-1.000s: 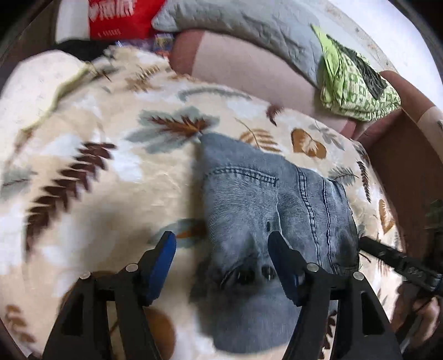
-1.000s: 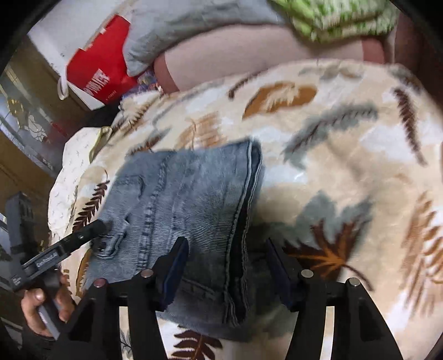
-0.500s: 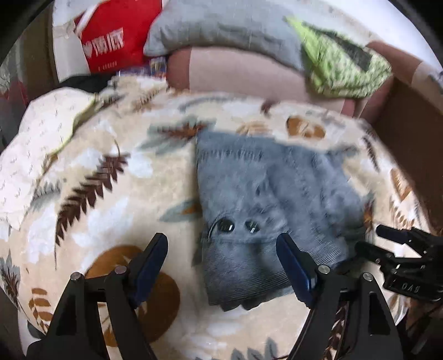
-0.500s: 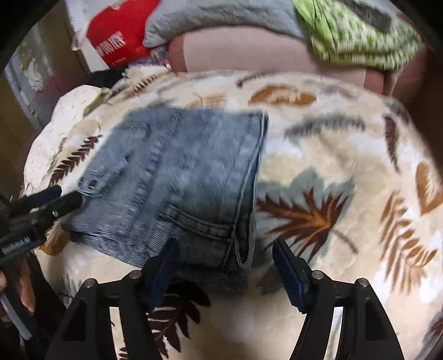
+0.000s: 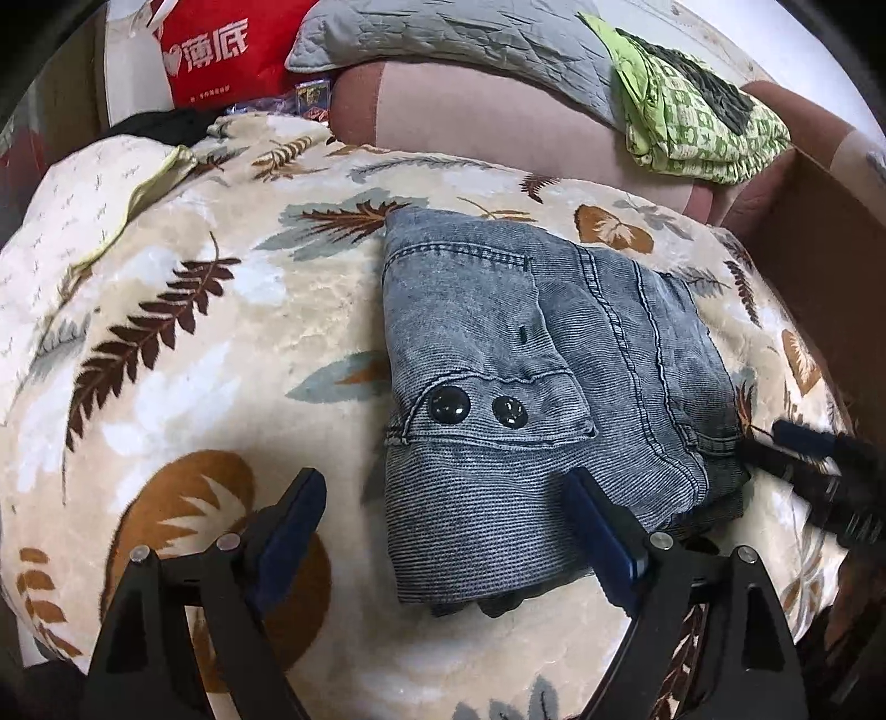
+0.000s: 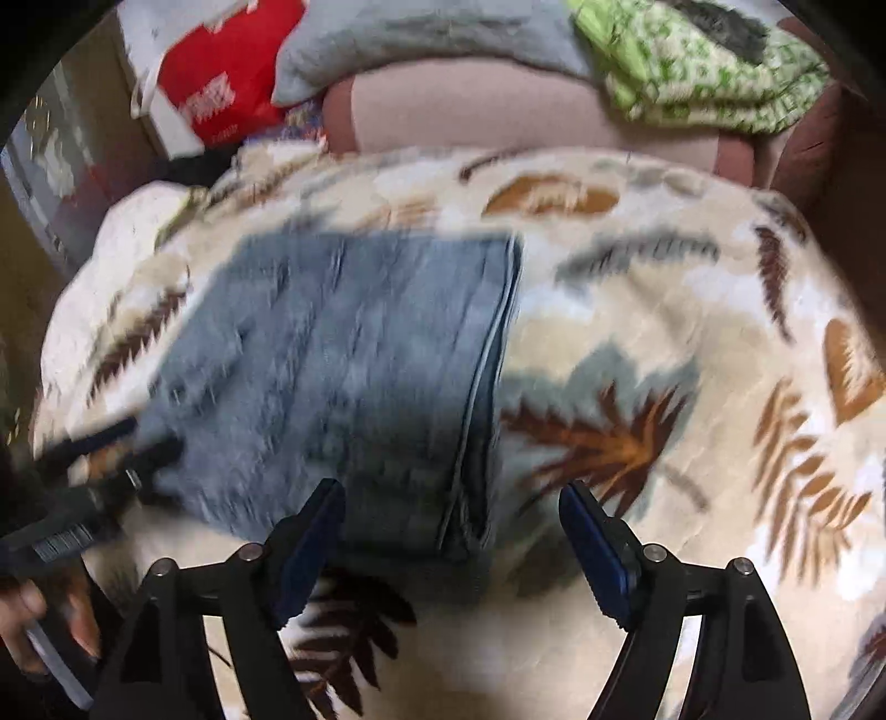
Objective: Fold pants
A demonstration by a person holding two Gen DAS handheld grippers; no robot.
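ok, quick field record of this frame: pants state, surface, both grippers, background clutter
pants: grey-blue jeans, folded into a compact stack, two black buttons facing up
surface: leaf-print blanket, pants lie flat on it
left gripper: open, empty, over the near edge of the pants
right gripper: open, empty, near the pants' right corner; view motion-blurred
background: grey quilted pillow, green patterned cloth, red bag
fold status: looks finished, nothing held
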